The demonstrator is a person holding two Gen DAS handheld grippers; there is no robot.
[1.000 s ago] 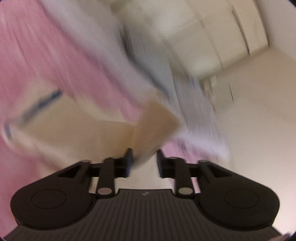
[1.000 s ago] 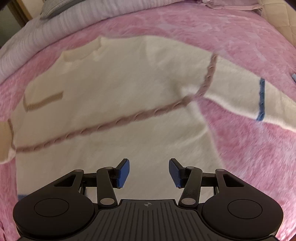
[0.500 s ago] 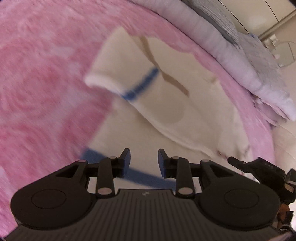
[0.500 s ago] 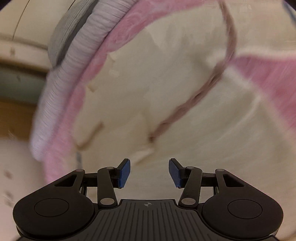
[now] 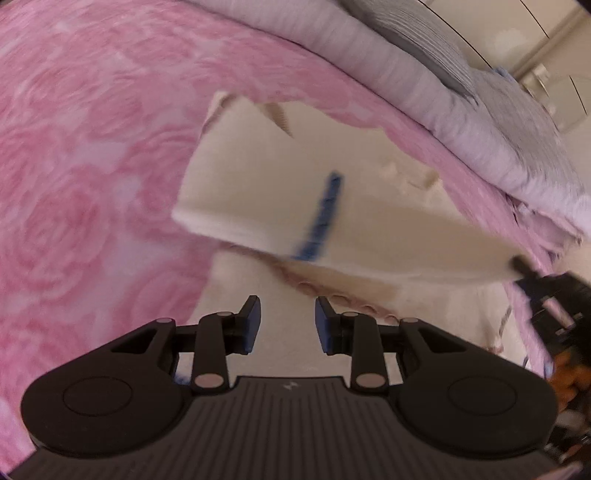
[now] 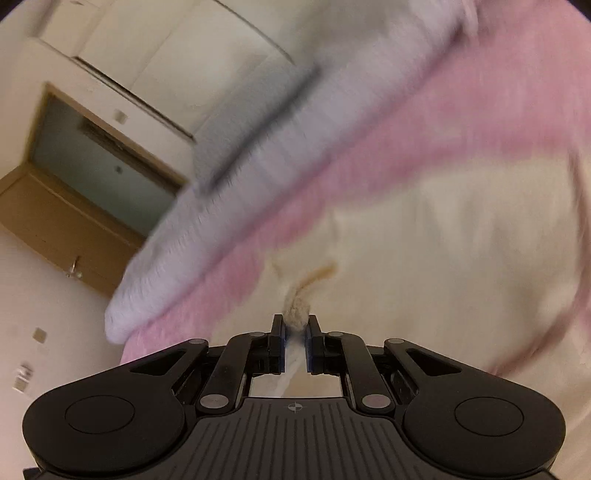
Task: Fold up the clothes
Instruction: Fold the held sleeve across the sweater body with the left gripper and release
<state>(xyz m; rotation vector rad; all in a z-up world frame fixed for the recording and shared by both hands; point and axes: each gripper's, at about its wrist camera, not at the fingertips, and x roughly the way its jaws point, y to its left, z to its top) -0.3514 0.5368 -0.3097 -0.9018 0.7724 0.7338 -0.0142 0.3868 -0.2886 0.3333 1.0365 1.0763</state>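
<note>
A cream sweater (image 5: 236,280) lies on the pink blanket (image 5: 92,166). One sleeve (image 5: 258,184) with a blue stripe (image 5: 321,218) is folded across its body. My left gripper (image 5: 287,306) hovers low over the body, jaws apart with nothing between them. At the right edge of the left wrist view, my right gripper (image 5: 543,291) meets the far end of that folded piece. In the right wrist view, the right gripper (image 6: 295,323) is shut on a bunched tuft of the sweater's (image 6: 443,240) cream and tan fabric. That view is blurred.
A lavender quilt (image 5: 406,85) and a grey pillow (image 5: 424,33) lie along the bed's far side. The right wrist view also shows the quilt (image 6: 258,166), the blanket (image 6: 406,122), a wooden door frame (image 6: 92,177) and pale walls.
My left gripper let go of the tan sleeve end and sank toward the sweater. The right gripper's jaws closed on sweater fabric and its view swung toward the door.
</note>
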